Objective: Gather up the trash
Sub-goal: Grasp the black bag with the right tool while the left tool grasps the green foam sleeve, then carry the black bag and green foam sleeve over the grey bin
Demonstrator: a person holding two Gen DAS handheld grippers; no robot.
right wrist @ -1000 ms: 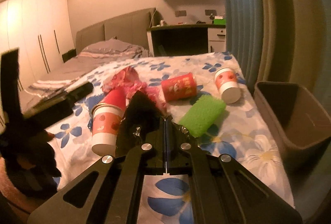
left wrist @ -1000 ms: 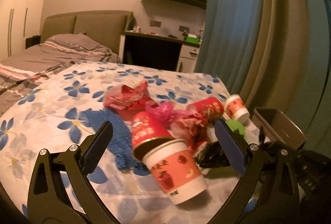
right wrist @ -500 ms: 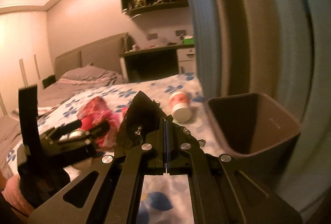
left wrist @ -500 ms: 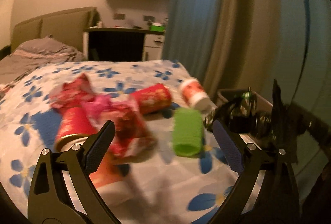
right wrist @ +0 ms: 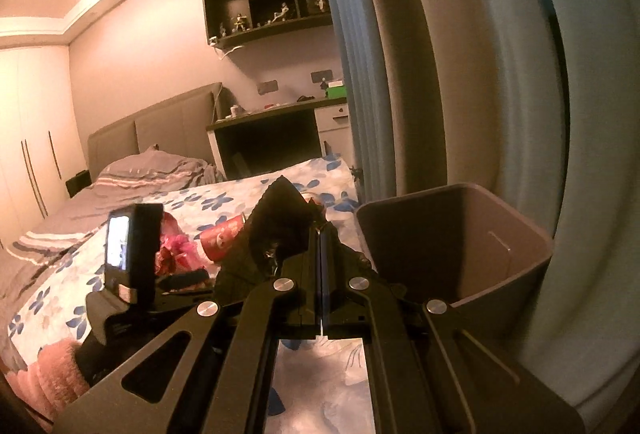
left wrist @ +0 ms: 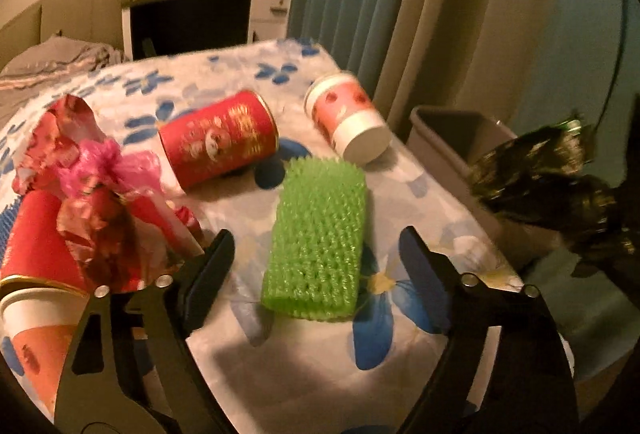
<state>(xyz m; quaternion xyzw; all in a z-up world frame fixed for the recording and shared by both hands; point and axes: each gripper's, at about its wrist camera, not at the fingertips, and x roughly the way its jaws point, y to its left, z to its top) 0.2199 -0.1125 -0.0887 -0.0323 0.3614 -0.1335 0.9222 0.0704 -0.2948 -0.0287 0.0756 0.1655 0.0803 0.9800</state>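
Evidently the right claw (right wrist: 320, 254), pinched tight on what looks like a crumpled black wrapper (right wrist: 276, 230), holds it beside the bin (right wrist: 508, 230) at frame right for dropping, while the left claw (left wrist: 316, 250) gapes empty over the green foam sleeve (left wrist: 320, 234) on the bed (left wrist: 320, 362).

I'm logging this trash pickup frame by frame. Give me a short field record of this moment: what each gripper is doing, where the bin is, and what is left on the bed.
left gripper: jaws open, empty, aimed at the green foam sleeve
right gripper: jaws shut on black crumpled wrapper
bin: grey, open, beside the bed edge, just right of the held wrapper
on floral bedspread: red can on its side, paper cup on its side, pink and red wrappers, red cup, another paper cup at lower left
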